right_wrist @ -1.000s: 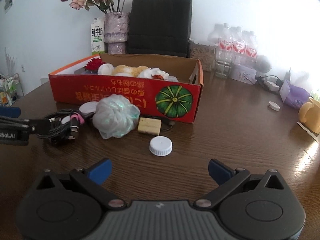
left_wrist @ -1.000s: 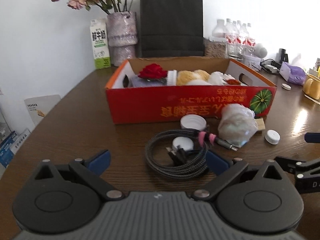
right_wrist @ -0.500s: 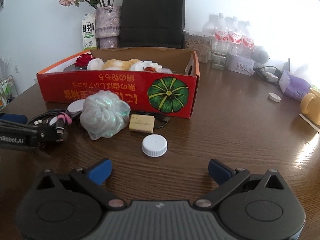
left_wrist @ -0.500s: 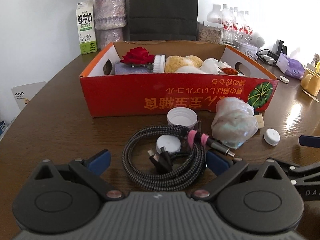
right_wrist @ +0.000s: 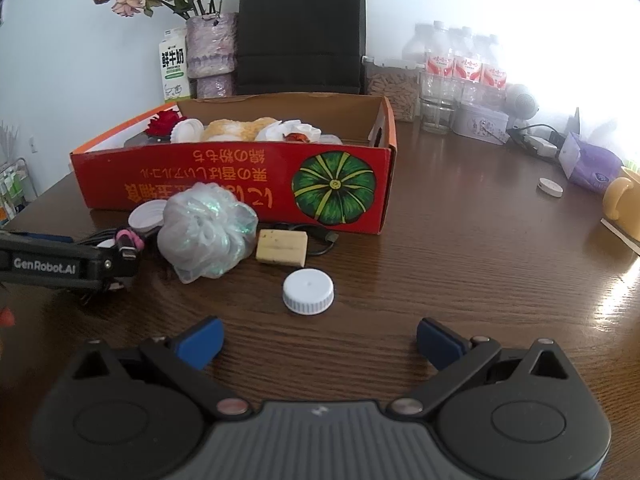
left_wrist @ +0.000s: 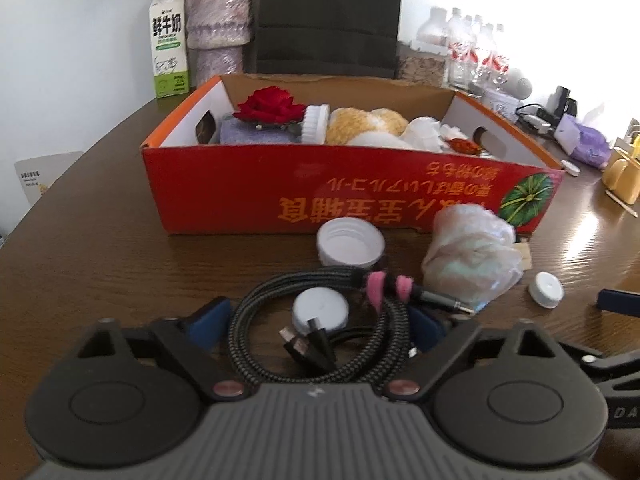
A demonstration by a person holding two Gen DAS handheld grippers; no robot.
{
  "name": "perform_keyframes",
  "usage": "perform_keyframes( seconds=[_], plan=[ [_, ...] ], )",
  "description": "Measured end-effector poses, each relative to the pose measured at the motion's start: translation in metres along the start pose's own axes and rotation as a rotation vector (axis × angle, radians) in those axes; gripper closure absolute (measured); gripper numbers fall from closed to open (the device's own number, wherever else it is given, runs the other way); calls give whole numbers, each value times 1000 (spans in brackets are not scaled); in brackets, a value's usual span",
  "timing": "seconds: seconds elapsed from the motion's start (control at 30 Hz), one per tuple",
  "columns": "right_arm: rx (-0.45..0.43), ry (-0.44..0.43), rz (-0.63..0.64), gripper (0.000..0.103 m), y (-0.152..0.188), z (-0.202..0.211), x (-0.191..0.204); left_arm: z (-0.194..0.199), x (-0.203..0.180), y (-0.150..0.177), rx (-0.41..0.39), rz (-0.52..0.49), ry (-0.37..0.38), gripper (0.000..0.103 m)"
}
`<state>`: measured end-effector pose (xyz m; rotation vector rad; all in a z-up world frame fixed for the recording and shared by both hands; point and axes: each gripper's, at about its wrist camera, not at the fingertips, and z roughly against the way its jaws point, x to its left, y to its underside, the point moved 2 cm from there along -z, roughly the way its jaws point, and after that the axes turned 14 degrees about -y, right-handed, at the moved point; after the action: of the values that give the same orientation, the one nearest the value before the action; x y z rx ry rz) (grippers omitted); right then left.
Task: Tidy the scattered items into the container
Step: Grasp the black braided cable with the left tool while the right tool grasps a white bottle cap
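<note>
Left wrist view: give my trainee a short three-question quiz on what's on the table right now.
1. True or false: the coiled cable already lies inside the red box.
2. Which lies nearest the right gripper? A) soap bar B) white cap C) mesh sponge
3. Fill in: the left gripper is closing with the ____ between its fingers.

Key: 1 false; 2 B; 3 coiled cable.
</note>
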<state>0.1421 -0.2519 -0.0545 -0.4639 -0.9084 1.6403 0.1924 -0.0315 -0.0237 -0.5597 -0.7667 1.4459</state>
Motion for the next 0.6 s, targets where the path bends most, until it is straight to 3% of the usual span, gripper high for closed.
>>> perform_keyframes(
  seconds=[0.4,0.6],
  plan=[
    [-31,22,2,1,-7,-2,-2,21,8,-3,-72,10,-22,13],
    [-19,1,2,19,-16,-13,-3,29,17,-3,-90,24,-28,13]
  ],
)
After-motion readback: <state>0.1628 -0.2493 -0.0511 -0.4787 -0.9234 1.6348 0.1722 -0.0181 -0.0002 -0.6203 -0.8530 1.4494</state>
